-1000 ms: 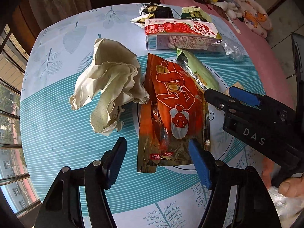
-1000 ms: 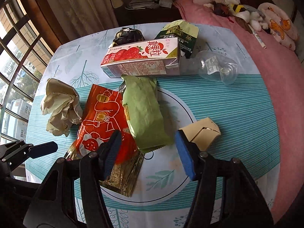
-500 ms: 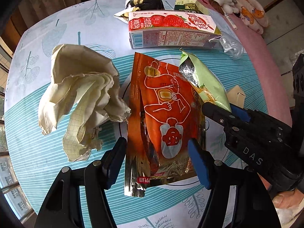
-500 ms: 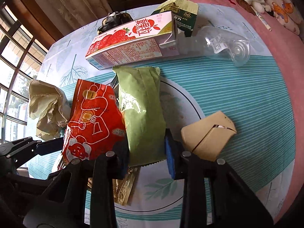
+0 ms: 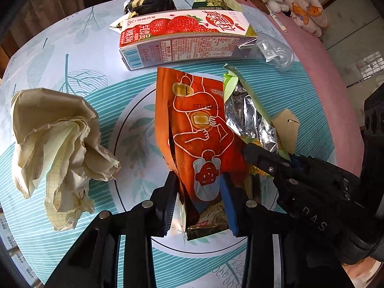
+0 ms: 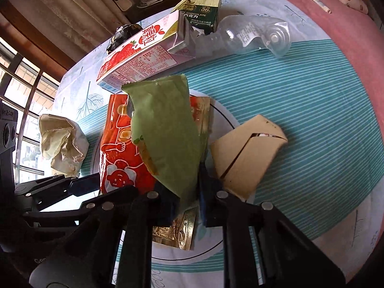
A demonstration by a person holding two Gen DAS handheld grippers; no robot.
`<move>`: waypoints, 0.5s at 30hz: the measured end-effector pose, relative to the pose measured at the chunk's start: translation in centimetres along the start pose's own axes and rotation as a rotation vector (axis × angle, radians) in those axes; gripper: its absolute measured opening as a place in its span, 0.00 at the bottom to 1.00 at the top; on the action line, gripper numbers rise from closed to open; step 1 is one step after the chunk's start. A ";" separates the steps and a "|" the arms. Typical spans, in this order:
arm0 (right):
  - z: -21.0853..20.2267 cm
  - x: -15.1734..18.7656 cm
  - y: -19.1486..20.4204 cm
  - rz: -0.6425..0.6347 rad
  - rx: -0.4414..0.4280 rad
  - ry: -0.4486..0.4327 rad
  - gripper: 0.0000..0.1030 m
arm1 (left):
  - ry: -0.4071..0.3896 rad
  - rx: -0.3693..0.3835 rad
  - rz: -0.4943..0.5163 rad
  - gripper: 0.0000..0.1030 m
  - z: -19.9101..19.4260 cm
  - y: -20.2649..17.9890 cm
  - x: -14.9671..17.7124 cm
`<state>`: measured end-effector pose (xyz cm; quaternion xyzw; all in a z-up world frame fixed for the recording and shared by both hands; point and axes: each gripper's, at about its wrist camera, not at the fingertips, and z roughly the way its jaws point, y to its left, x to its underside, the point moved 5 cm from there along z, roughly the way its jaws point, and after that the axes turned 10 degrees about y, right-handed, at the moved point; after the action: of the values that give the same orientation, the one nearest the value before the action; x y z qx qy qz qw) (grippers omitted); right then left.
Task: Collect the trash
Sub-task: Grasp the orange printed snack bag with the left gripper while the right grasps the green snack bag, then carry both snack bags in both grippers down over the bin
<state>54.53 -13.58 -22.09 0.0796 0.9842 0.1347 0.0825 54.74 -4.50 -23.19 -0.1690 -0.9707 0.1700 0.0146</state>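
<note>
Pinching orange snack pouch [image 5: 204,144] in left gripper [image 5: 200,201], green wrapper [image 6: 165,129] in right gripper [image 6: 189,199]; I judge slick foil may slip.

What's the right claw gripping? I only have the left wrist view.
Observer: The right claw is shut on the green wrapper, near its lower end.
Operator: Anything close on its far side?
Observer: A tan card lies right beside the claw; I can't tell if they touch.
Operator: What's on the box behind the carton?
Observer: It reads "chocolate" and "56%".
</note>
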 end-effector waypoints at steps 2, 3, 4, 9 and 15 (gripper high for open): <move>0.1 0.4 0.1 0.006 -0.032 0.009 0.12 | -0.017 0.012 0.020 0.08 -0.1 -0.8 -0.3; 0.2 0.5 0.3 0.001 -0.039 0.015 0.12 | -0.019 0.032 0.029 0.04 -0.4 -1.1 -0.3; 0.2 0.5 0.7 -0.008 -0.040 0.019 0.12 | -0.027 0.036 0.034 0.02 -0.8 -1.1 0.0; -0.9 1.7 1.3 -0.005 -0.061 0.016 0.11 | -0.067 -0.020 0.060 0.00 -2.3 -2.5 0.6; -4.6 3.8 1.5 -0.024 -0.068 -0.008 0.11 | -0.104 -0.022 0.035 0.00 -5.1 -3.5 2.9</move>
<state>50.18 -12.64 -17.83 0.0653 0.9796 0.1668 0.0909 51.30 -4.95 -17.31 -0.1772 -0.9688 0.1682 -0.0409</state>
